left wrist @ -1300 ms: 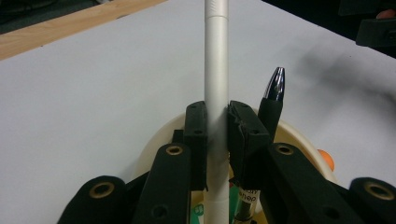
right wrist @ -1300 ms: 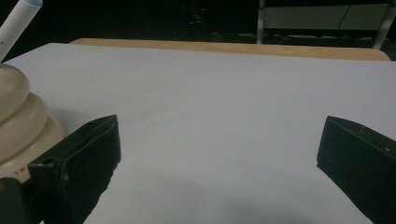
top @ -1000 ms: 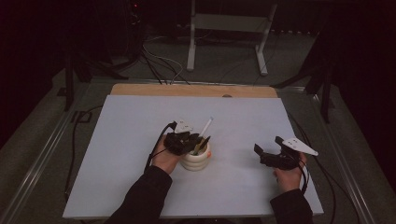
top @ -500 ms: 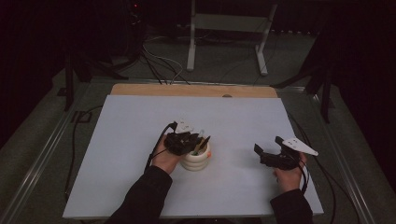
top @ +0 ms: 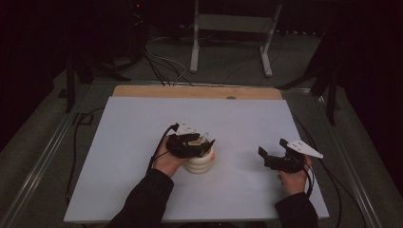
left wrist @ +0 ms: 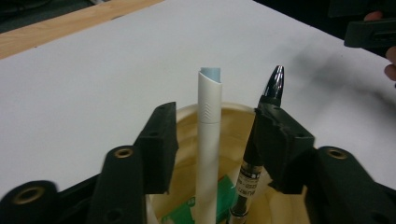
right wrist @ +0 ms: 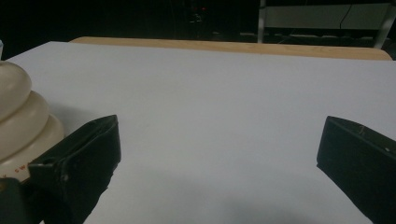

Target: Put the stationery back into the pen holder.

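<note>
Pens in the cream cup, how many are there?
2: a white pen stands in the middle of the cup, and a black pen leans beside it at the right. More may hide lower down.

Dim room, grey floor (top: 43, 142) with trailing cables (top: 161, 61), white metal stand (top: 233, 28) (beyond the table (top: 119, 190)).

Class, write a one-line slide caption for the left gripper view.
Open left tongs straddle a white pen standing in a cream holder, beside a black pen.
</note>
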Tool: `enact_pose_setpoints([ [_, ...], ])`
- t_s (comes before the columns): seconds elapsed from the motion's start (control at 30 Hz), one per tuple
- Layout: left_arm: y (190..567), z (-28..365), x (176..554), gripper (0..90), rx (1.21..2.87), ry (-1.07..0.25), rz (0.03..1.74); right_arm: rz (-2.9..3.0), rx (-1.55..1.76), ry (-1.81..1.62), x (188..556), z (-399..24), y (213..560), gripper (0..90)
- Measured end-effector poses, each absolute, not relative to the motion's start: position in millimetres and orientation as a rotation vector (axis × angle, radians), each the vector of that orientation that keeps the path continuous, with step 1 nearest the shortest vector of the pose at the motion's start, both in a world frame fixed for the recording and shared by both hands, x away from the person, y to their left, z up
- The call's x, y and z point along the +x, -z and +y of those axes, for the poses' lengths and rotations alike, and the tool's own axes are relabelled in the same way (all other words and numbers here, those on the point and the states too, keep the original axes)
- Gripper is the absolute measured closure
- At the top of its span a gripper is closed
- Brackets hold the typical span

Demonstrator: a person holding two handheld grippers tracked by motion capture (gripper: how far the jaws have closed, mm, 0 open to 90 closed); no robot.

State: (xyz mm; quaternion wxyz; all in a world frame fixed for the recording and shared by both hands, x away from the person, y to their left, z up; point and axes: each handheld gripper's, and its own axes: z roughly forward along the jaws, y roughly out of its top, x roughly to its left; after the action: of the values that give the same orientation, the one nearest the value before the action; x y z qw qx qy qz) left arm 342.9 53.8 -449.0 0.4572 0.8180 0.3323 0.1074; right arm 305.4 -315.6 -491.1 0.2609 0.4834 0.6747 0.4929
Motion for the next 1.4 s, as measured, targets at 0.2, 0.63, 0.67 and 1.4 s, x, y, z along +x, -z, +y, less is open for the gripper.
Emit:
enact_pose_setpoints([
  [0.2, 446.0, 55.6, 343.5, 39.8, 1.972, -0.25, 0.805, 1.825, 1.31, -1.336, 305.4, -315.7, 491.1, 0.0],
  [0.63, 439.9, 61.7, 346.8, 15.9, 1.945, -0.317, 0.867, 1.828, 1.31, -1.334, 305.6, -315.8, 491.3, 0.0],
  [0.67, 439.3, 62.3, 347.0, 14.7, 1.947, -0.322, 0.866, 1.827, 1.31, -1.334, 305.6, -315.8, 491.3, 0.0],
  [1.4, 431.5, 86.5, 352.8, 0.1, 1.911, -0.356, 0.913, 1.825, 1.311, -1.336, 305.3, -316.2, 490.9, 0.0],
])
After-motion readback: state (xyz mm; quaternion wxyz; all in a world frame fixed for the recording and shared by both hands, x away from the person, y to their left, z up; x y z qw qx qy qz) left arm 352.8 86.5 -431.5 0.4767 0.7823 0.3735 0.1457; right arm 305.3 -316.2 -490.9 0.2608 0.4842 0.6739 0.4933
